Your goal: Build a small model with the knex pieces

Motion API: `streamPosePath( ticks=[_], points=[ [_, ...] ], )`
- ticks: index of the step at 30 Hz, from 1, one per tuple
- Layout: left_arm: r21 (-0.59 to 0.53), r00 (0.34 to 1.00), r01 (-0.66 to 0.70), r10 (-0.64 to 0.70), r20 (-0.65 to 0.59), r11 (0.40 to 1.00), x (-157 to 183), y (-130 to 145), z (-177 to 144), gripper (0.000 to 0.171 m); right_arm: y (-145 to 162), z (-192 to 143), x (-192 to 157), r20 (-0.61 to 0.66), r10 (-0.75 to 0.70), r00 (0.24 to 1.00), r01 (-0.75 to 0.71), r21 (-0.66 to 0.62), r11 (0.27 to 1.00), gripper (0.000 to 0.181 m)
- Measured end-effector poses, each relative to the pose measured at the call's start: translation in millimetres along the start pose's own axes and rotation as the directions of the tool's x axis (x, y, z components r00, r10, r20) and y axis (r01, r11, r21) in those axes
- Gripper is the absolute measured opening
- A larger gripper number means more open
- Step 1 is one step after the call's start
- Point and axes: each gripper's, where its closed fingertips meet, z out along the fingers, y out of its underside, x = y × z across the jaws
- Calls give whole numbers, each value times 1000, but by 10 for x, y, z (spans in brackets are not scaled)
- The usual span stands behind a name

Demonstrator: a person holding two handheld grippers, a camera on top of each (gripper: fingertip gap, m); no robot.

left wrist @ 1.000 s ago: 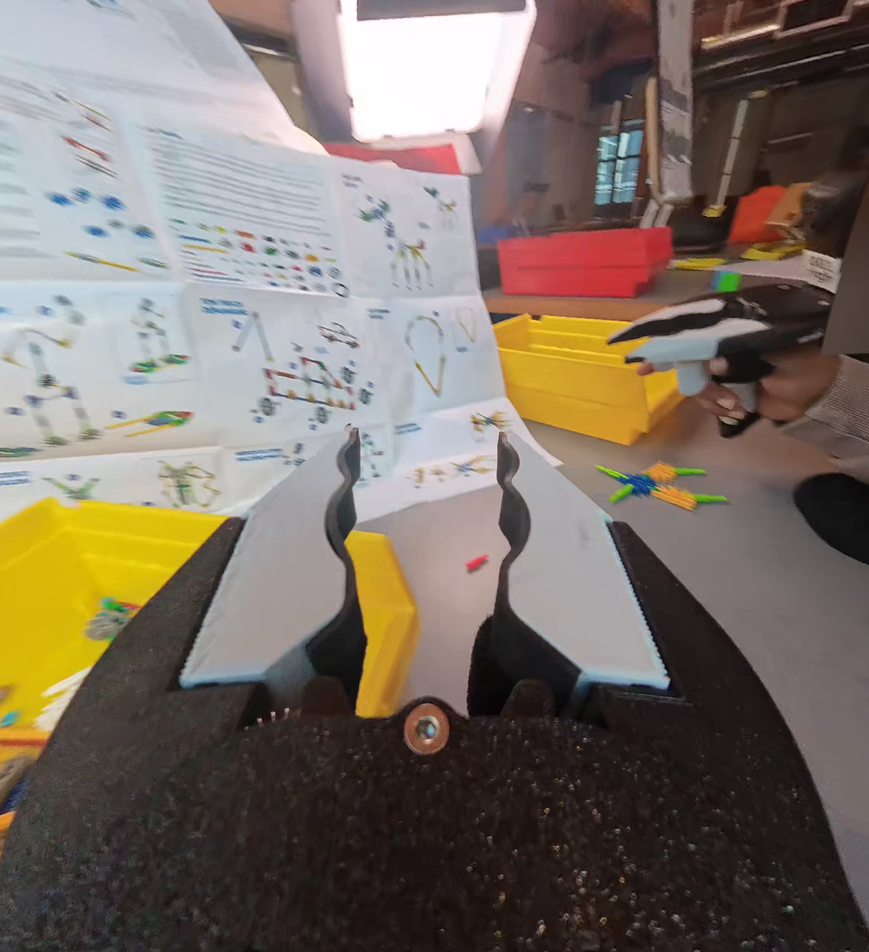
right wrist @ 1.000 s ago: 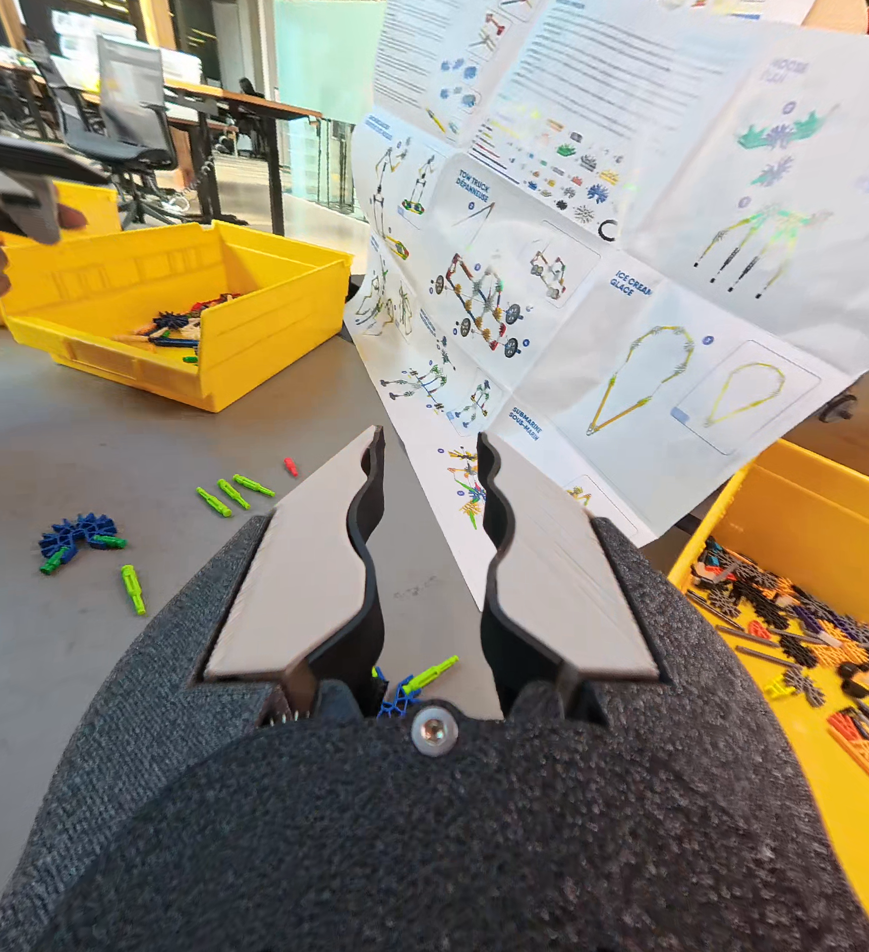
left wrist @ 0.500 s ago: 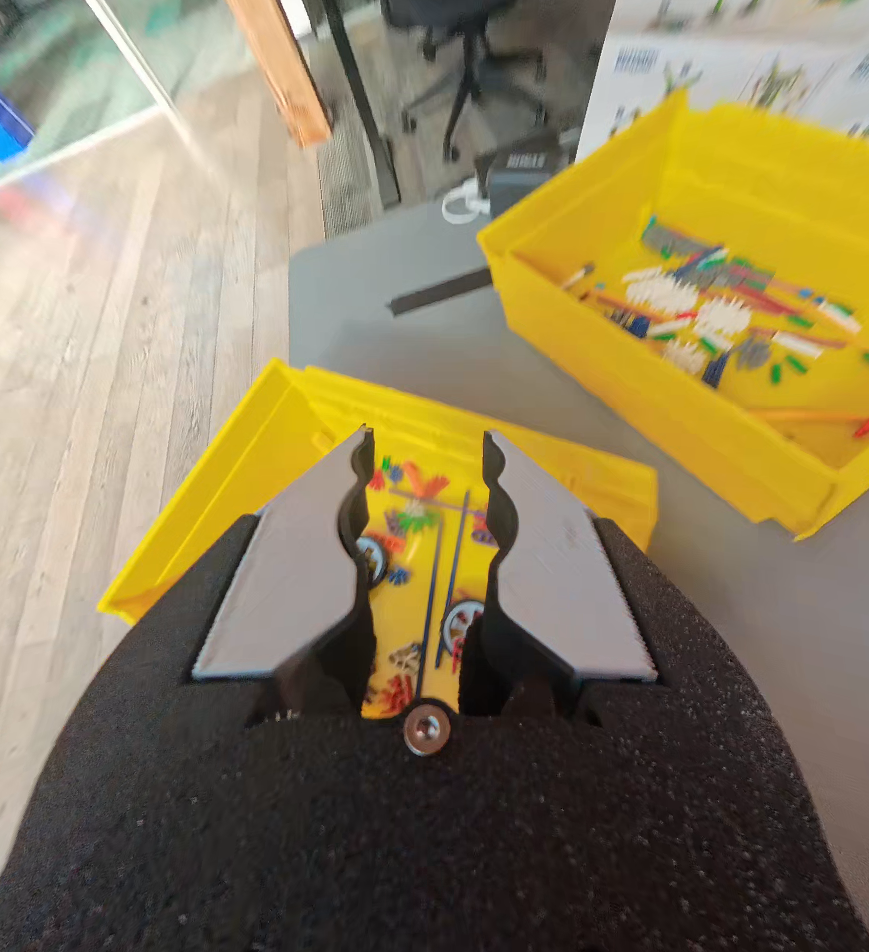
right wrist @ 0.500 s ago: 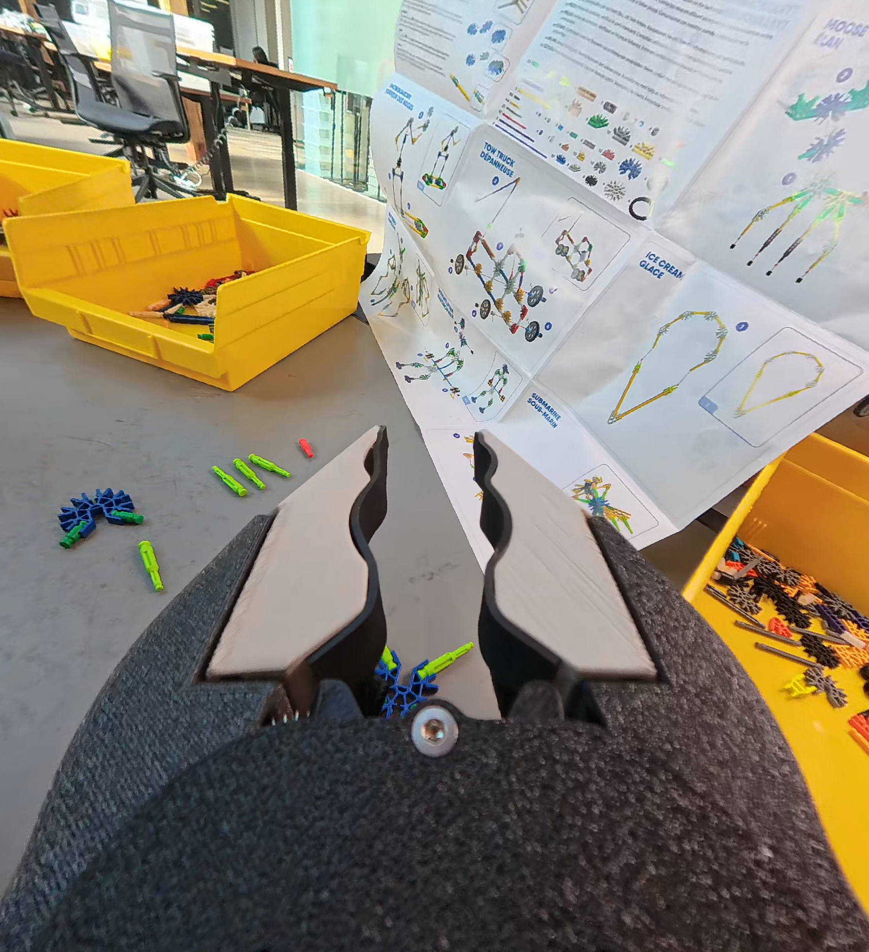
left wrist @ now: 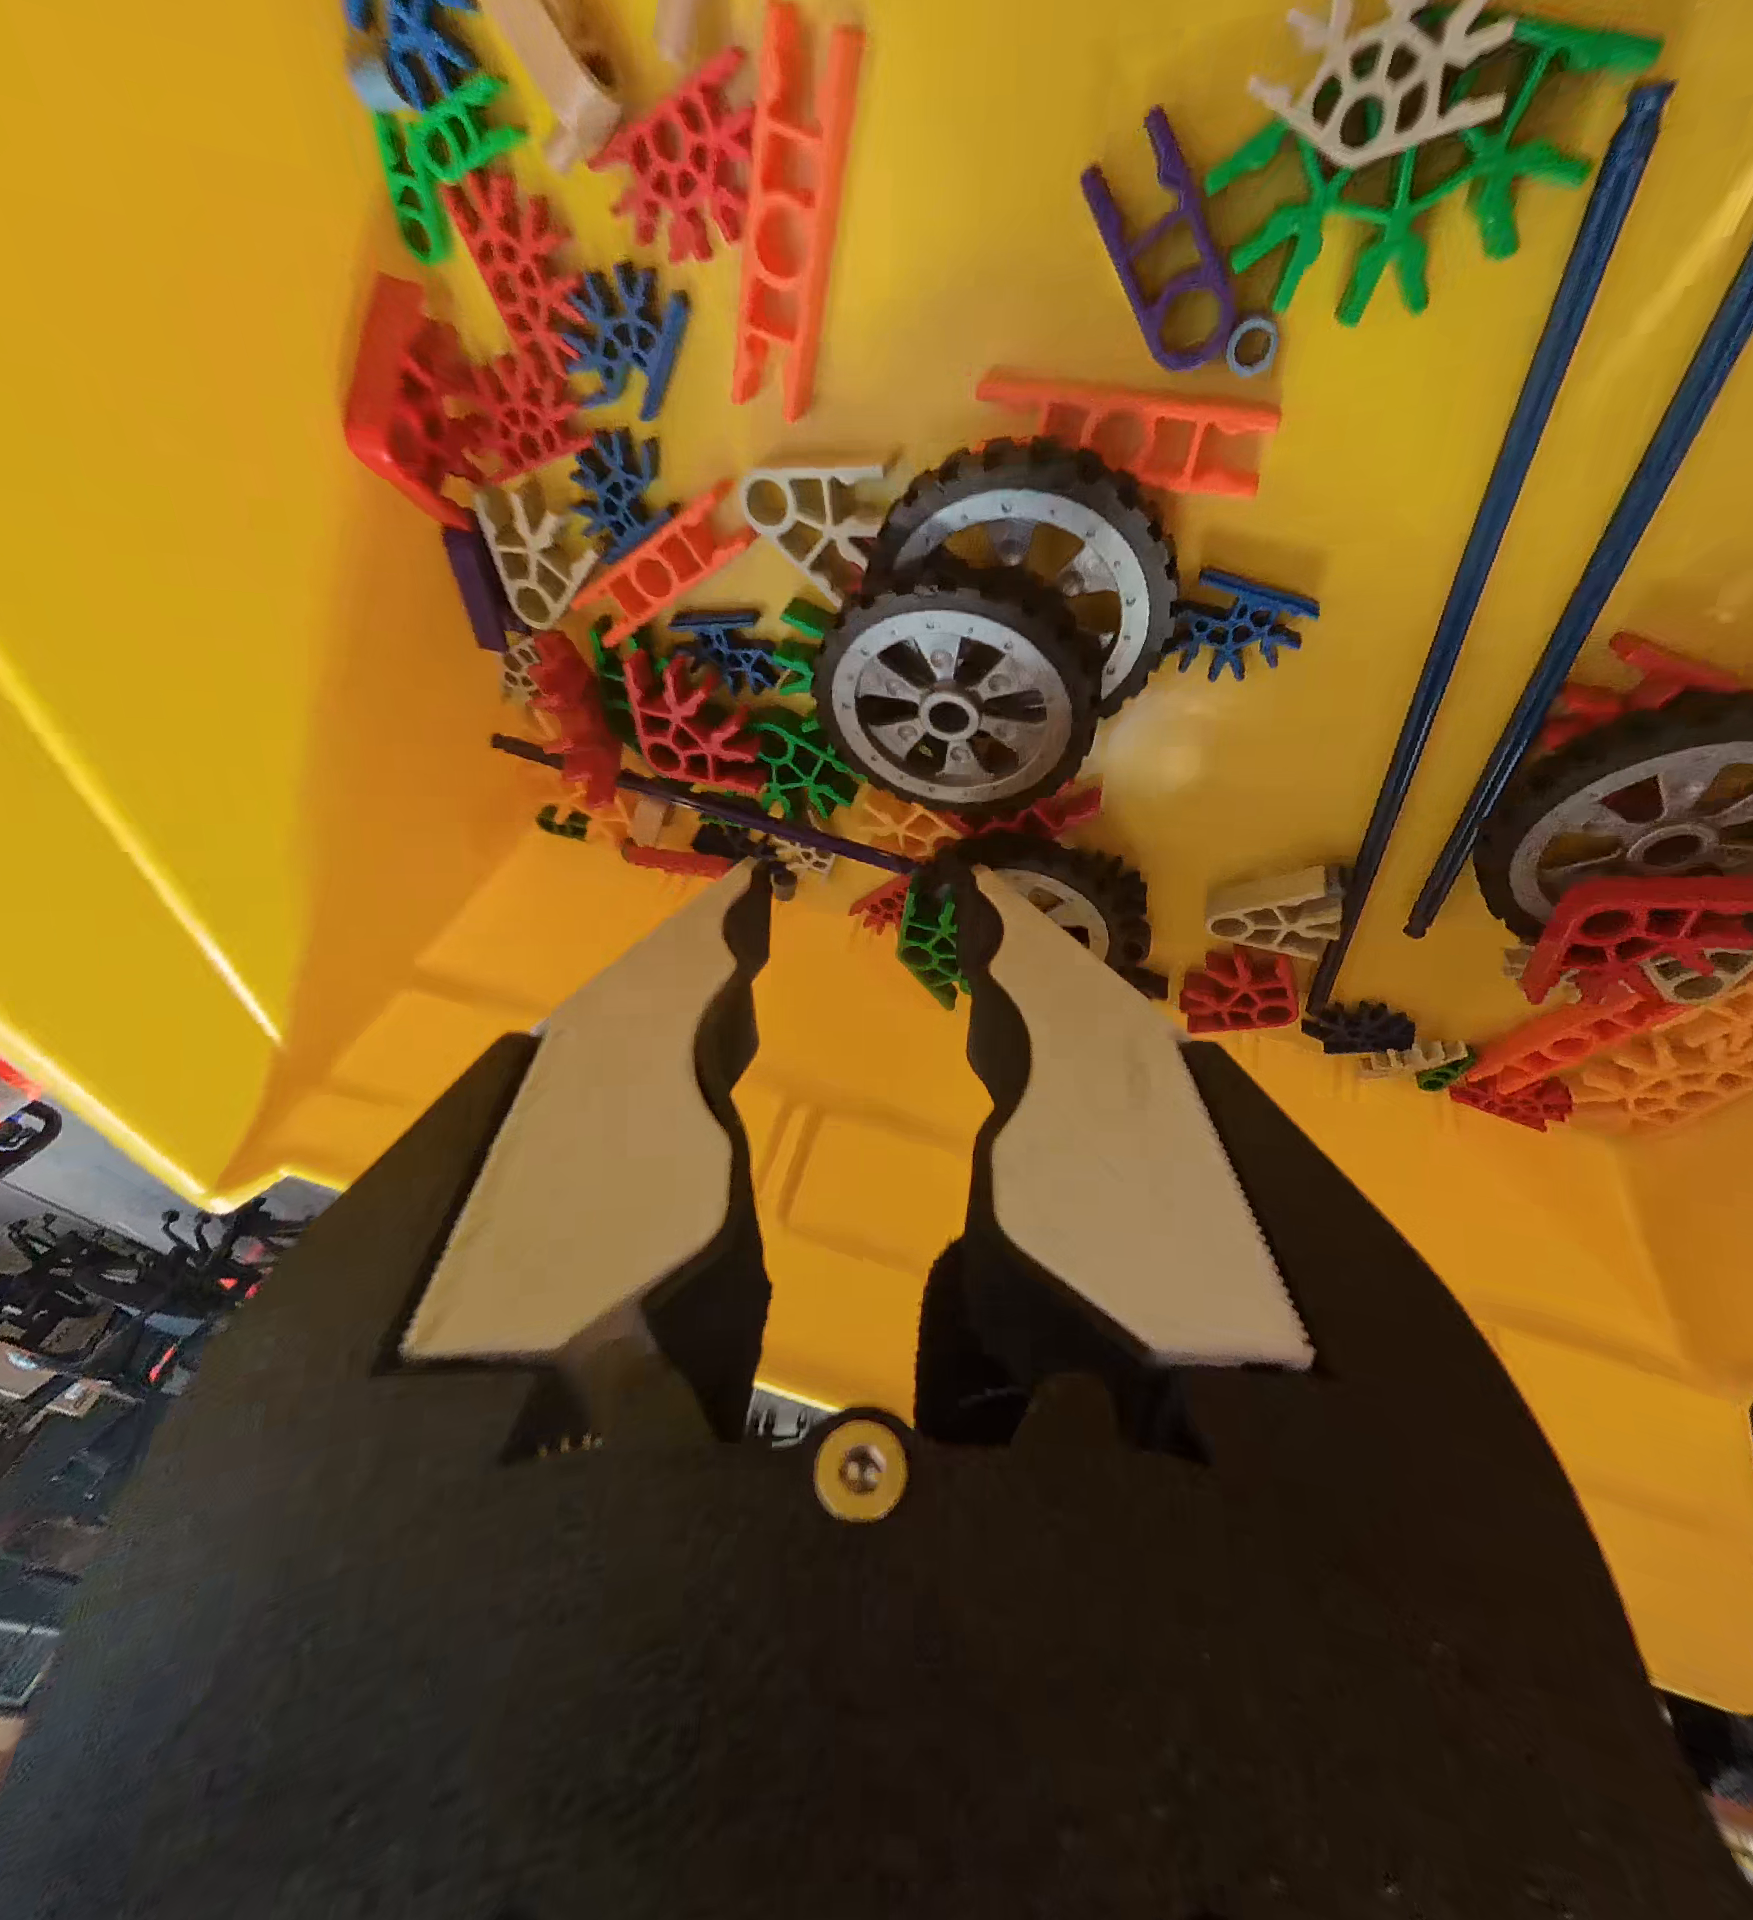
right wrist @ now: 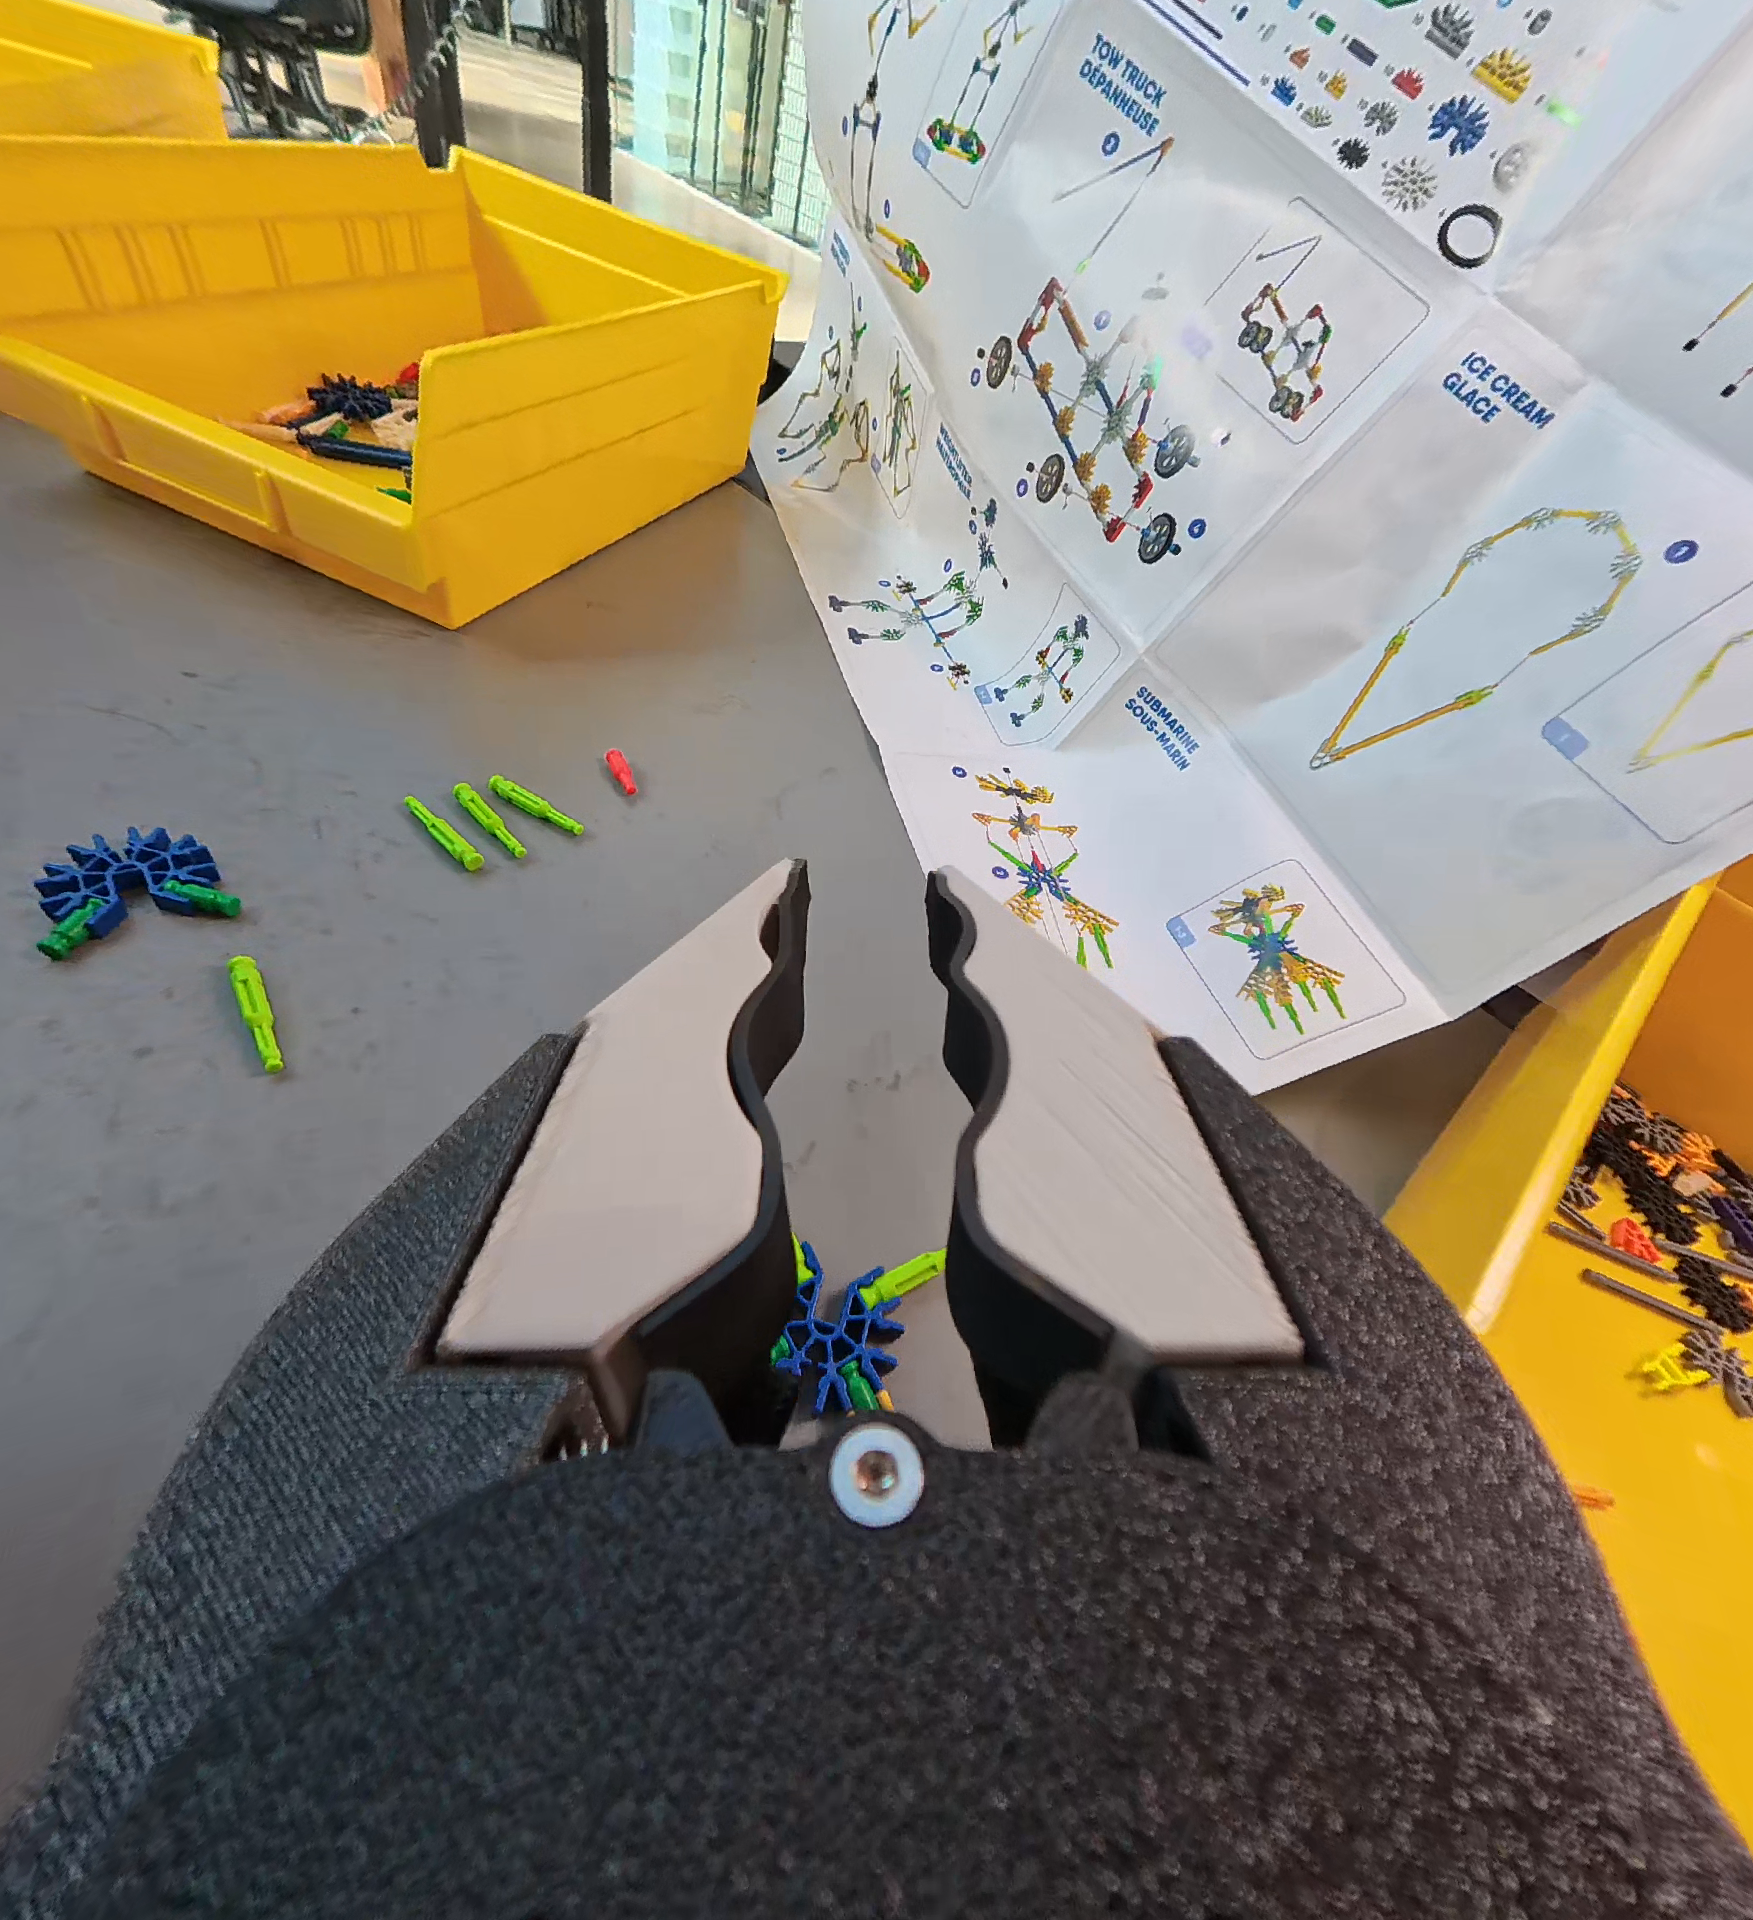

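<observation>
- Your left hand-held gripper (left wrist: pixel 861 899) is down inside a yellow bin (left wrist: pixel 155 644), fingers apart with nothing between them, tips right at the pile of plastic construction pieces.
- Closest to the tips: a thin purple rod (left wrist: pixel 747 816) running across just past them, and a green connector (left wrist: pixel 929 940) touching the inner edge of the finger at 3 o'clock.
- At 12 o'clock from the tips two toy wheels (left wrist: pixel 955 717) overlap, with red, blue and orange connectors heaped at 10 to 11 o'clock. Two long dark blue rods (left wrist: pixel 1537 436) lean across at 2 o'clock, and another wheel (left wrist: pixel 1672 831) sits at 3 o'clock.
- Your right hand-held gripper (right wrist: pixel 867 904) hangs over the grey table (right wrist: pixel 228 1195), fingers parted and empty. A blue snowflake connector with green rods (right wrist: pixel 841 1340) lies on the table under the finger bases.
- Loose green rods (right wrist: pixel 487 821) and a small red piece (right wrist: pixel 620 771) lie at 10 to 11 o'clock, a blue half-connector with green rods (right wrist: pixel 129 873) at 9 o'clock.
- A big instruction sheet (right wrist: pixel 1371 468) stands at 1 o'clock, a yellow bin with parts (right wrist: pixel 560 416) at 11 o'clock, and another parts bin (right wrist: pixel 1537 1122) at 3 o'clock.
</observation>
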Motion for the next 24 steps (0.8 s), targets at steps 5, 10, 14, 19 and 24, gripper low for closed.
streamPosePath(
  ticks=[5, 10, 14, 19, 24],
  points=[
    [-3, 994, -27, 27, -105, 1000, 103, -74, 9, 16, 111, 88, -34, 24, 38, 999, -37, -31, 999, 20],
    [307, 929, 21, 94, -357, 952, 492, -553, -288, 7, 192, 140, -77, 43, 36, 998, -33, -63, 997, 20],
    [379, 946, 35, 92, -311, 925, 366, -599, -478, 10, 217, 143, -80, 43, 29, 999, -26, -74, 997, 20],
    [201, 969, -6, 56, -242, 980, 286, -276, -248, 20, 231, 156, -97, 50, 23, 998, -19, -84, 996, 20],
    [253, 919, -85, 173, -354, 964, 787, -265, -264, 14, 241, 163, -115, 52, 9, 999, -4, -91, 996, 20]
  ],
)
